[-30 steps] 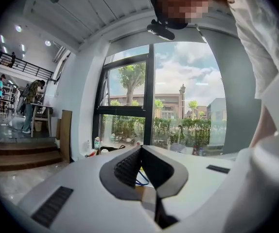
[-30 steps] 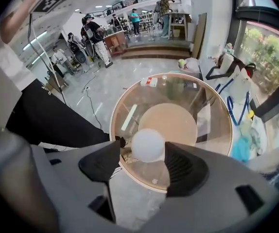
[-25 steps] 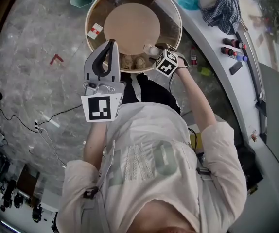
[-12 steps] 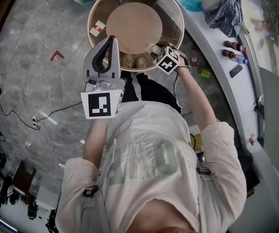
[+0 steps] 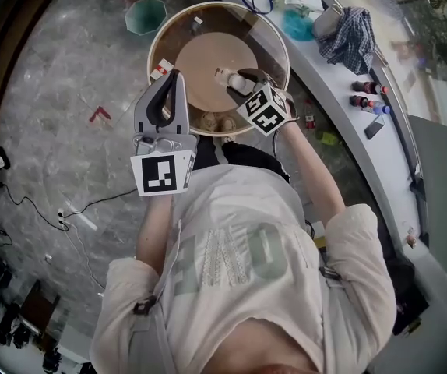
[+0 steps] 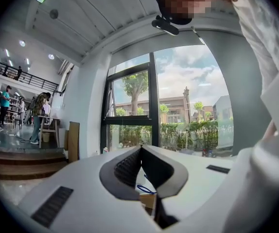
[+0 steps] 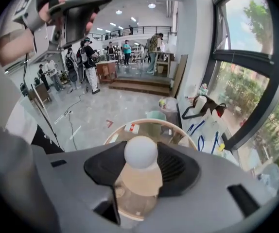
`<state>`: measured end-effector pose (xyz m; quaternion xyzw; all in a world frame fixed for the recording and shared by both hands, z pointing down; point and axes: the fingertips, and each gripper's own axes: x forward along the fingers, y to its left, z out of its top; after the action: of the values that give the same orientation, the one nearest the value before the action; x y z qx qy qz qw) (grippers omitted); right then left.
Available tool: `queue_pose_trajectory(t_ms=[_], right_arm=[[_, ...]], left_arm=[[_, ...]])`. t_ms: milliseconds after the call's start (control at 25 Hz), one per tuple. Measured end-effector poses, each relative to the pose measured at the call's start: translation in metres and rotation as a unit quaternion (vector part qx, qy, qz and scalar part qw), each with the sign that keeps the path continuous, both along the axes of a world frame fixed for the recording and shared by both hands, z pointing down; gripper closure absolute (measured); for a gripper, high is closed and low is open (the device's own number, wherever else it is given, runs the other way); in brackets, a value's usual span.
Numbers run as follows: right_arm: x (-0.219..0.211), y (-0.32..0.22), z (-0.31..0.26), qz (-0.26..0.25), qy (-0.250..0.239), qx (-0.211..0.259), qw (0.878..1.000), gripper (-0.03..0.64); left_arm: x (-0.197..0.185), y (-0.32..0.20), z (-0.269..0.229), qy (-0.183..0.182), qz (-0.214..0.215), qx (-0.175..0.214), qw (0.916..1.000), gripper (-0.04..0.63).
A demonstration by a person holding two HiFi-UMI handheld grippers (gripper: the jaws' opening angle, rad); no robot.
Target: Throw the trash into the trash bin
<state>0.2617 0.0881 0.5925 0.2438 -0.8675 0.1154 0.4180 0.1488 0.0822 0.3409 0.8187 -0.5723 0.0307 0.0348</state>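
Observation:
A white ball (image 7: pixel 140 152) sits pinched between the pads of my right gripper (image 7: pixel 141 160), whose jaws have just been closing on it. From the head view, the ball (image 5: pixel 242 81) hangs over the near right part of the round glass-topped table (image 5: pixel 163 42), with my right gripper (image 5: pixel 236 79) behind it. My left gripper (image 5: pixel 179 75) is shut and holds nothing, raised at the table's near left edge. In its own view the left gripper (image 6: pixel 140 148) points level toward the windows. A teal hexagonal bin (image 5: pixel 146 15) stands on the floor beyond the table.
A red-and-white carton (image 5: pixel 158 72) lies on the table's left side, and brown crumpled things (image 5: pixel 214 121) lie under its near rim. A white counter (image 5: pixel 340 84) at the right carries a checked cloth (image 5: pixel 350 31) and small bottles (image 5: pixel 367 100). Cables (image 5: pixel 68 205) trail on the floor.
My right gripper has risen from the table's near edge and moved out over the tabletop with the white ball in it. The left gripper has barely shifted.

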Motion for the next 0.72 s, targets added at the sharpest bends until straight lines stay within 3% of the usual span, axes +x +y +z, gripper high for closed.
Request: queue_pose_trajectory(t_ms=[160, 280, 480, 720], right_arm=[[-0.016, -0.016, -0.078, 0.046, -0.074, 0.08, 0.993, 0.414], [-0.023, -0.016, -0.13, 0.064, -0.124, 0.115, 0.983, 0.414], [-0.029, -0.012, -0.18, 0.066, -0.175, 0.134, 0.973, 0.414], [-0.033, -0.017, -0.203, 0.054, -0.193, 0.143, 0.969, 0.416]], left_arm=[[0.0, -0.003, -0.021, -0.005, -0.008, 0.028, 0.9996, 0.584], [0.0, 0.0, -0.034, -0.007, -0.015, 0.04, 0.9991, 0.584], [-0.007, 0.007, -0.042, -0.009, -0.037, 0.05, 0.998, 0.584], [-0.027, 0.014, -0.043, -0.01, -0.074, 0.047, 0.996, 0.584]])
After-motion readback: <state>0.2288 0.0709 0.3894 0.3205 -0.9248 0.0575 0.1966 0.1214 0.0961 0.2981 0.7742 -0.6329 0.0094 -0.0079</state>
